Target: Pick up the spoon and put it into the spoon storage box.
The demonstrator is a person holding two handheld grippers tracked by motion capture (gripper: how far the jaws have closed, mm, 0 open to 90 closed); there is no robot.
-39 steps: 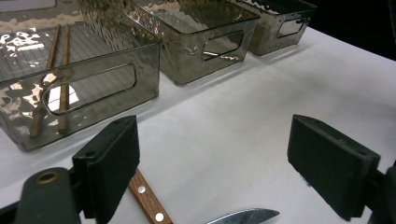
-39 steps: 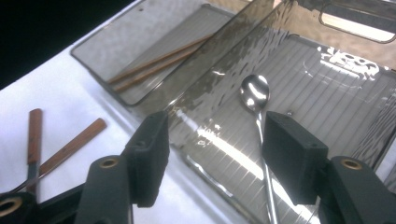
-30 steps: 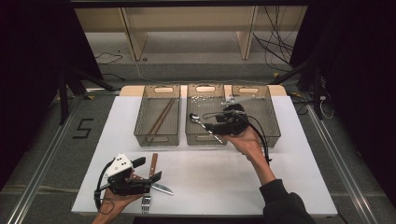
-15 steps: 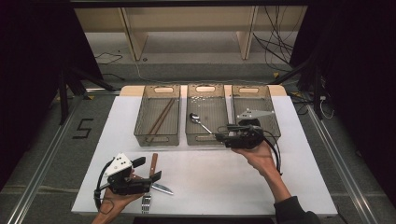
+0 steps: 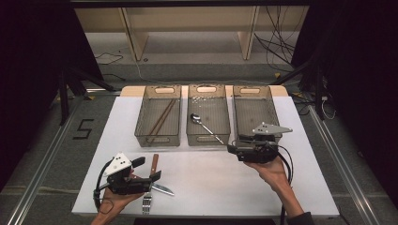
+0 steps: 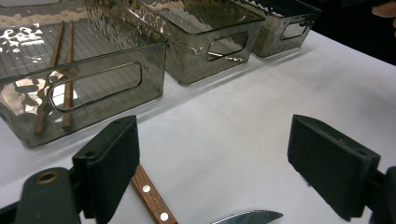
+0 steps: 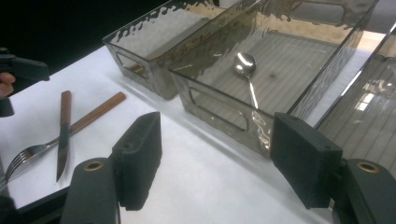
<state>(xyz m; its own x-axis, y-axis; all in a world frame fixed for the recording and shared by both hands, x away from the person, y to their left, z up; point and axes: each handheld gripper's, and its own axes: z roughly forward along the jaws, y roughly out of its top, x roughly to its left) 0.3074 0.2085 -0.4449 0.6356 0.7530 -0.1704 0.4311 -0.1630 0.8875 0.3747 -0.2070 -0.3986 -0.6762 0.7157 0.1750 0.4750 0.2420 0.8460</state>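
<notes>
My left gripper (image 5: 147, 170) (image 6: 214, 140) hovers open low over the near left of the white table (image 5: 211, 183). Below it lie a wooden-handled fork (image 5: 154, 164) (image 6: 152, 201) and a knife (image 5: 162, 189) (image 6: 248, 216), crossing each other; neither is between the pads. My right gripper (image 5: 231, 150) (image 7: 217, 140) is held level just in front of the middle bin (image 5: 208, 138). Its jaws have just been opening and nothing is between them. A metal spoon (image 5: 202, 124) (image 7: 246, 65) lies in that bin. The fork (image 7: 95, 111) and knife (image 7: 63, 135) lie far to the left in the right gripper view.
Three smoky clear bins stand in a row at the back. The left bin (image 5: 157, 139) (image 6: 93, 84) holds a pair of brown chopsticks (image 5: 162, 119) (image 6: 58, 70). The right bin (image 5: 253, 90) has nothing in it. Shelving and cables lie beyond the table.
My right gripper has drawn back from over the middle bin toward the person and sunk a little, stopping before the bins. The spoon stays in the bin. The left gripper has not moved.
</notes>
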